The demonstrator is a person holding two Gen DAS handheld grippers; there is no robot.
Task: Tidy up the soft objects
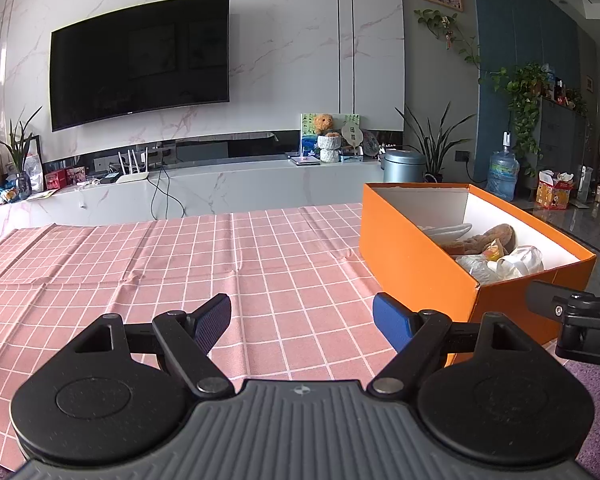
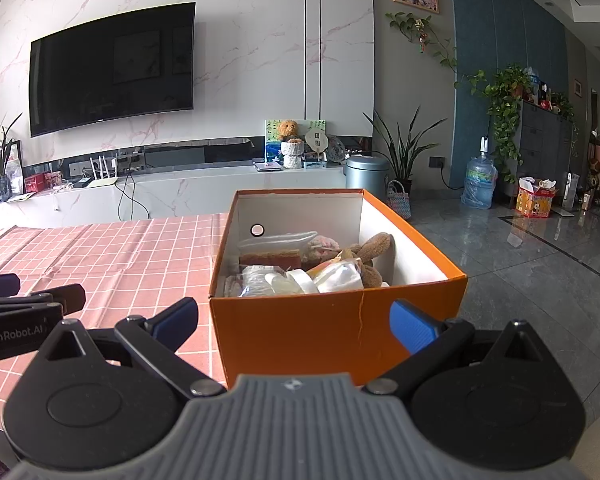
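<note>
An orange box (image 2: 332, 332) with a white inside stands at the right end of the table. It holds a brown plush toy (image 2: 370, 252), a sponge (image 2: 270, 258), and several clear plastic bags (image 2: 336, 278). The box (image 1: 412, 256) and the plush toy (image 1: 496, 238) also show in the left wrist view. My left gripper (image 1: 302, 322) is open and empty over the pink checked tablecloth (image 1: 180, 264), left of the box. My right gripper (image 2: 296, 322) is open and empty, just in front of the box's near wall.
The tablecloth (image 2: 100, 256) covers the table. Behind the table is a white TV console (image 1: 220, 184) with a wall TV (image 1: 140, 60) above it. A grey tiled floor (image 2: 520, 256) lies to the right, with a water jug (image 2: 478, 184) and plants.
</note>
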